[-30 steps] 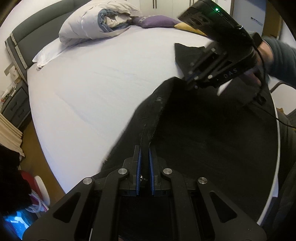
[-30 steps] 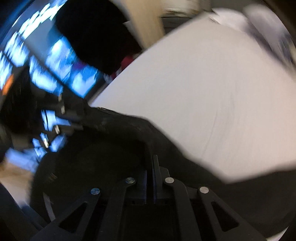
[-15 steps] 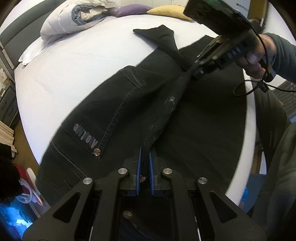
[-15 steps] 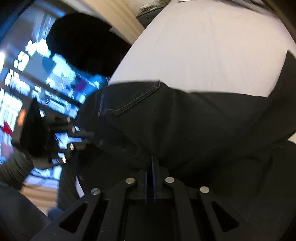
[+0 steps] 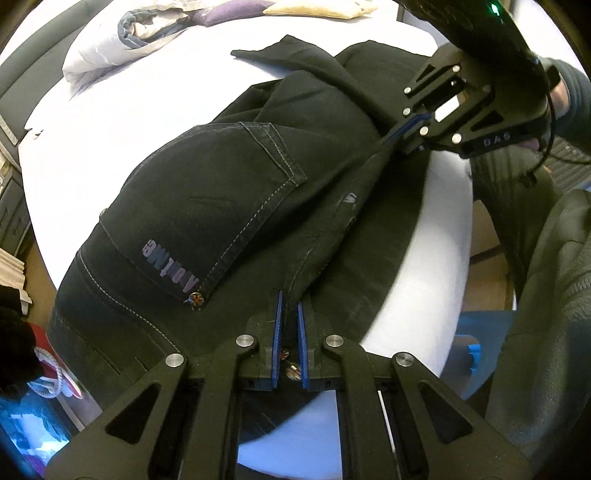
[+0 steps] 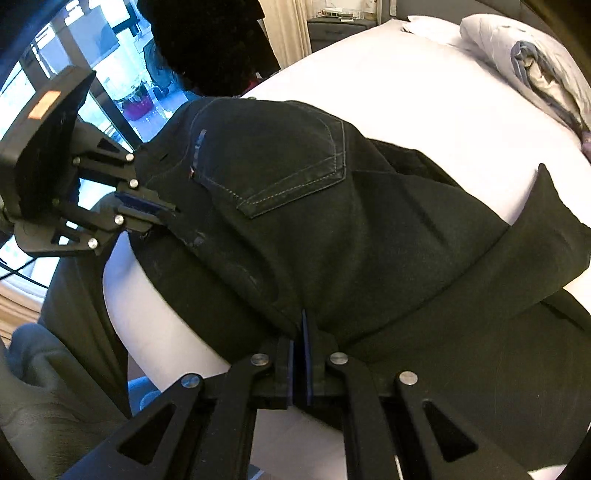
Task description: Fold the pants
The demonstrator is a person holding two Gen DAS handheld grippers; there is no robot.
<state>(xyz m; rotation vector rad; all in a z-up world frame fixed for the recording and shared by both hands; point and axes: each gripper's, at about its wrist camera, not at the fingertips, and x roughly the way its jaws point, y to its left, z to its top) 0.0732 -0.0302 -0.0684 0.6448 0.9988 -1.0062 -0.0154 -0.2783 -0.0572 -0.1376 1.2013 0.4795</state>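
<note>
Black pants [image 5: 229, 192] lie on a white bed [image 5: 110, 122], back pocket up, one leg folded across at the far end. My left gripper [image 5: 290, 295] is shut on the pants' near edge by the waistband. My right gripper [image 5: 397, 133] is shut on the same edge further along, and the cloth runs taut between the two. In the right wrist view the pants [image 6: 369, 240] fill the middle, my right gripper [image 6: 300, 332] pinches the edge, and my left gripper [image 6: 173, 214] grips it at the left.
A bundled duvet [image 5: 122, 37] and purple and yellow cushions [image 5: 218, 14] lie at the bed's far end. The bed's near edge [image 5: 443, 258] drops to the floor by the person's legs. A window [image 6: 22, 96] and a dark shape stand at the left.
Both grippers have carried the pants' edge over towards the near side of the bed. The pocket side now lies on top, flatter on the bed. Both stay shut.
</note>
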